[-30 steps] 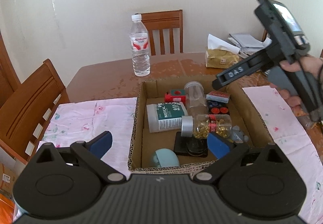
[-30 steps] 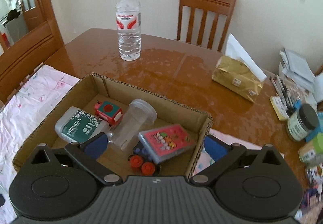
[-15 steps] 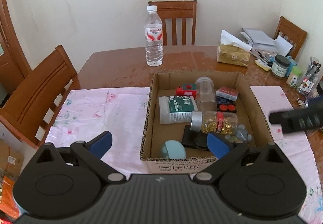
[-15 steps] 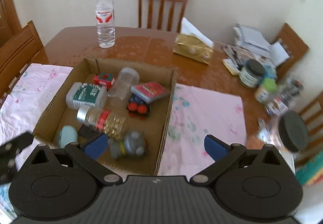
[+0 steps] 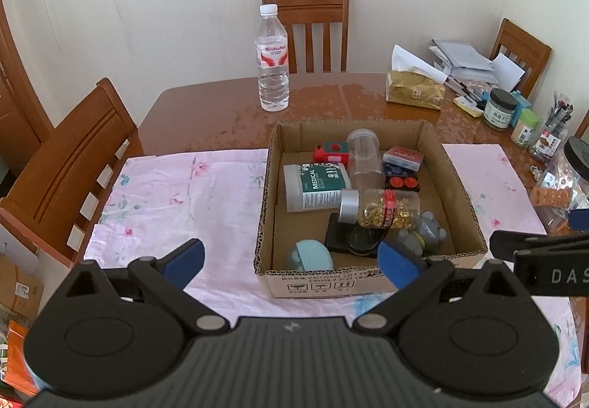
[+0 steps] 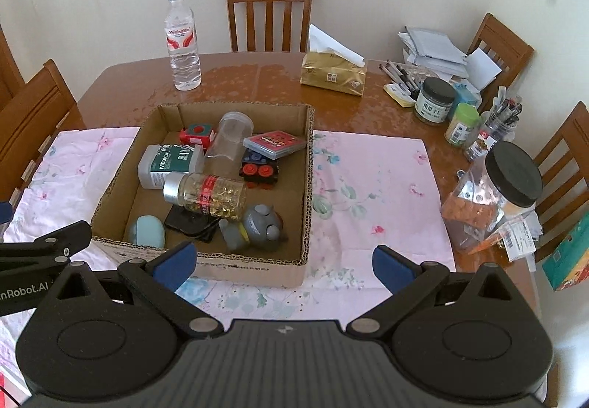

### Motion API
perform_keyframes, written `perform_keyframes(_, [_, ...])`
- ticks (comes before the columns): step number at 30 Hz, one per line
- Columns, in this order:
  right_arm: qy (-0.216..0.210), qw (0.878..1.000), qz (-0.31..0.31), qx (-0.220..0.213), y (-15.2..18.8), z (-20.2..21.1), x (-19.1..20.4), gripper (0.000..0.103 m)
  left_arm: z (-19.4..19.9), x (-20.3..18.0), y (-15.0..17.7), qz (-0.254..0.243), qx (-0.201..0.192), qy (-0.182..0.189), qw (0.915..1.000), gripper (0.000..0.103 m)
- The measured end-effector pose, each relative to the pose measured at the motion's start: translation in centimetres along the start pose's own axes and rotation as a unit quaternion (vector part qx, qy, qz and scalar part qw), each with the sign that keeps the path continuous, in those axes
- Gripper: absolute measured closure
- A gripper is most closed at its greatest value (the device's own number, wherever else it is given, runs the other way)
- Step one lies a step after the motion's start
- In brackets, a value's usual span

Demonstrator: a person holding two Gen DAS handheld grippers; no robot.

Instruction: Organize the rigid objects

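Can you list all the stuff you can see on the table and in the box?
box: 1, brown cardboard, mid table
white tub: 1, green label, in box, on its side
capsule bottle: 1, clear, silver cap, in box, lying down
clear jar: 1, in box, lying down
red cube: 1, box's far side
card case: 1, red, in box
grey toy: 1, box's near side
blue egg: 1, box's near corner
water bottle: 1, upright, behind box
tissue pack: 1, gold, far side
cloths: 2, pink, beside box
big jar: 1, black lid, right edge
left gripper: open
right gripper: open
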State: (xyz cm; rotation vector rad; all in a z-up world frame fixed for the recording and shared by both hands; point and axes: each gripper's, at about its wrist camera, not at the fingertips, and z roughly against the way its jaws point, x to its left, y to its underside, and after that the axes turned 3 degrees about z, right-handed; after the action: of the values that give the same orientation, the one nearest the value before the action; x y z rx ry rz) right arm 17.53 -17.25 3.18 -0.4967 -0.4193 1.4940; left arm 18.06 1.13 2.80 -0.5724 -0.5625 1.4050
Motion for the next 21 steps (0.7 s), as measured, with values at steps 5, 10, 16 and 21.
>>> perform_keyframes(5, [-0.001, 1.000, -0.001, -0.002, 0.16, 0.34, 0.25, 0.000, 0.13, 0.08, -0.01, 0.002, 0.001, 0.002, 1.0000, 0.003])
perform_keyframes(10, [0.002, 1.000, -0.001, -0.003, 0.21, 0.31, 0.43, 0.000, 0.44, 0.38, -0.11, 0.010, 0.005, 0.008, 0.9999, 0.003])
perform_keyframes(16, [0.002, 1.000, -0.002, -0.004, 0.25, 0.46, 0.37, 0.000, 0.60, 0.35, -0.25, 0.011, 0.007, 0.008, 0.9999, 0.003])
perform_keyframes(21, [0.002, 1.000, 0.000, -0.003, 0.29, 0.40, 0.34, 0.000, 0.66, 0.37, -0.35, 0.013, 0.007, 0.009, 0.9999, 0.003])
